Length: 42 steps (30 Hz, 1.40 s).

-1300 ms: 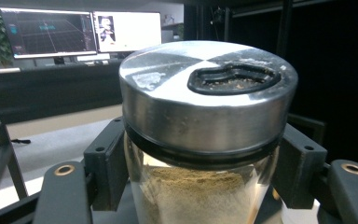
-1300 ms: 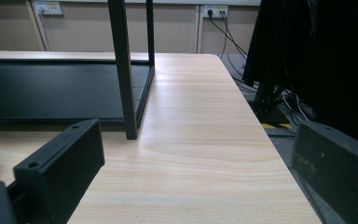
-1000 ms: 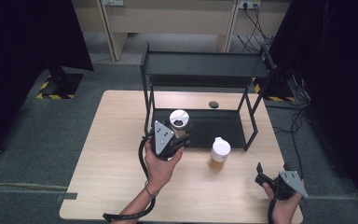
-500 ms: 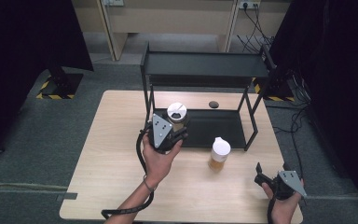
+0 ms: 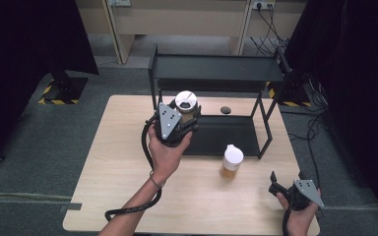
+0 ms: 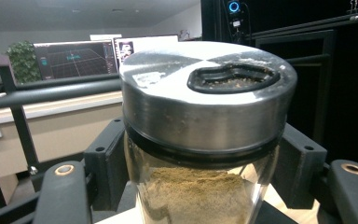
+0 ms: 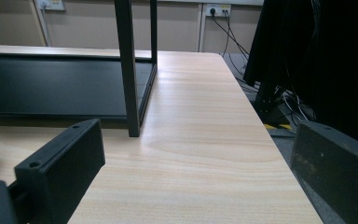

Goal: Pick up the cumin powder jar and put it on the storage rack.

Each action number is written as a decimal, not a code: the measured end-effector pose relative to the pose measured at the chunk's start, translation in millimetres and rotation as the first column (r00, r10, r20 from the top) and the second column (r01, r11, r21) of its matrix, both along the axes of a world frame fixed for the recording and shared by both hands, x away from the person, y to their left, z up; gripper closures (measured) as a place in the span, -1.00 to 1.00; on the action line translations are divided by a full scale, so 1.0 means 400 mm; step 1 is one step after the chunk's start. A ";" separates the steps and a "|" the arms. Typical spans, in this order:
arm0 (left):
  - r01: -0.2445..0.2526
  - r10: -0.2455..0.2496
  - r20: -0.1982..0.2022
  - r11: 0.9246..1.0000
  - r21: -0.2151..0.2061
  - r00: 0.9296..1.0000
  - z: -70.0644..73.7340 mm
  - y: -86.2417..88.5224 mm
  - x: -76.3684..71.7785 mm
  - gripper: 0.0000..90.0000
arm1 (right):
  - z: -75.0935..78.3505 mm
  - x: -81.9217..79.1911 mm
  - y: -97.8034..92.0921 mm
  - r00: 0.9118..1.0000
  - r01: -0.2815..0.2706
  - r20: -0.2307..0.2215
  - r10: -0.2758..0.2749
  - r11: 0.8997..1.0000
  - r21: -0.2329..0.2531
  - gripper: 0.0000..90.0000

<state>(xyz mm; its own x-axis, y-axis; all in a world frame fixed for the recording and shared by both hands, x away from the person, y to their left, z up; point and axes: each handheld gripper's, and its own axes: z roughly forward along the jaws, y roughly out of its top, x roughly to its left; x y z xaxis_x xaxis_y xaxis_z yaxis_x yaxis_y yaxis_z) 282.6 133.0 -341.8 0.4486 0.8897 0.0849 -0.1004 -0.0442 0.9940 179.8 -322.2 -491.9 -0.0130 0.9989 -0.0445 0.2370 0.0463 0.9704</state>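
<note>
The left forearm comes in from the bottom edge of the high view and reaches toward 12 o'clock, slightly tilted to 1. The left hand (image 5: 165, 150) wraps the left gripper (image 5: 183, 118) from below, palm up, its grey plate facing the camera and its cable looping under the wrist. Its jaws are clamped on something. The right hand (image 5: 298, 216) rests at about 5 o'clock, holding the right gripper (image 5: 274, 181) pointed toward 11, jaws spread wide apart.
</note>
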 end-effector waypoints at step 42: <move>-0.053 0.051 0.073 0.998 0.029 0.996 0.230 -0.024 0.104 -0.32 | -0.001 0.000 -0.001 1.000 -0.008 0.002 0.008 1.000 -0.009 -0.93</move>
<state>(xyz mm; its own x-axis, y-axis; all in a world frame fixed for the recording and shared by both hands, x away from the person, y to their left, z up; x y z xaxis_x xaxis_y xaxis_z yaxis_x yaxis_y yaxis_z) 324.4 123.4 -249.8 0.3934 0.9082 0.1429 -0.1685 -0.0815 0.9823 179.6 -322.6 -492.2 -0.0209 0.9984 -0.0534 0.2345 0.0568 0.9705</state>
